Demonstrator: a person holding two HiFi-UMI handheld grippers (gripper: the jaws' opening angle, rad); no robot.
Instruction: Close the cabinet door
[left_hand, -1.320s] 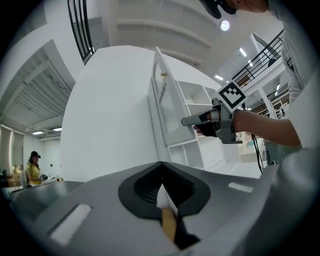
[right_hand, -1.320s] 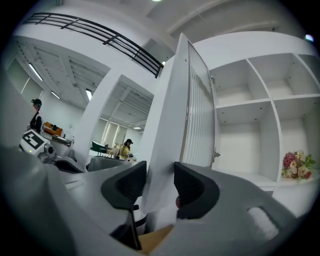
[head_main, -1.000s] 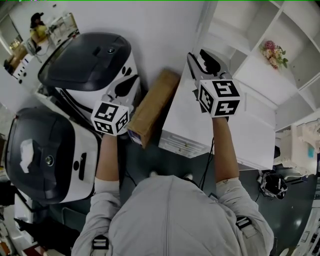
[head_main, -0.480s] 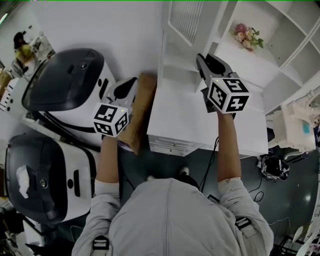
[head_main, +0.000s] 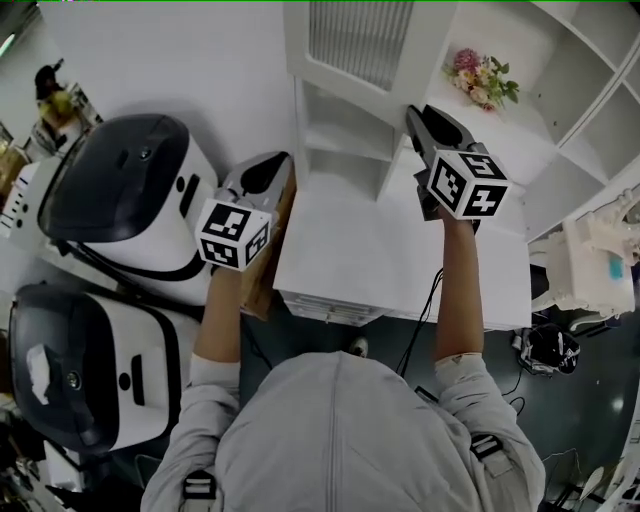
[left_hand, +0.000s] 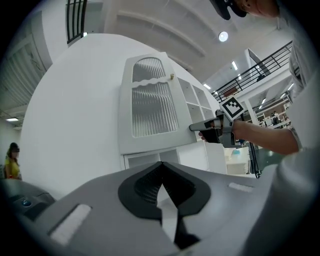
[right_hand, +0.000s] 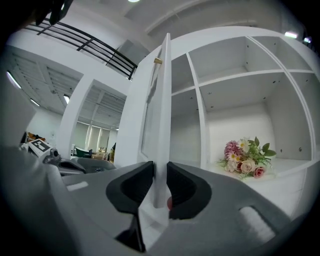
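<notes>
Since the earlier frames the cabinet door (head_main: 360, 40) has been swung round, so that its ribbed panel is now presented at the top centre of the head view, and the left gripper (head_main: 268, 168) has been carried over the cardboard box (head_main: 258, 290) toward the cabinet. The door is held open, standing out from the white shelf unit (head_main: 590, 60). The grip is shown only in the right gripper view. There the door's free edge is seen end-on between the pads of the right gripper (right_hand: 160, 176), whose jaws have just been eased slightly apart yet remain pressed on it. The door's front face and small knob (left_hand: 171, 76) are shown only in the left gripper view, where that gripper's own fingers are pressed together on nothing. The hinge side cannot be made out, and the door's lower part is cut off by the left gripper's body.
</notes>
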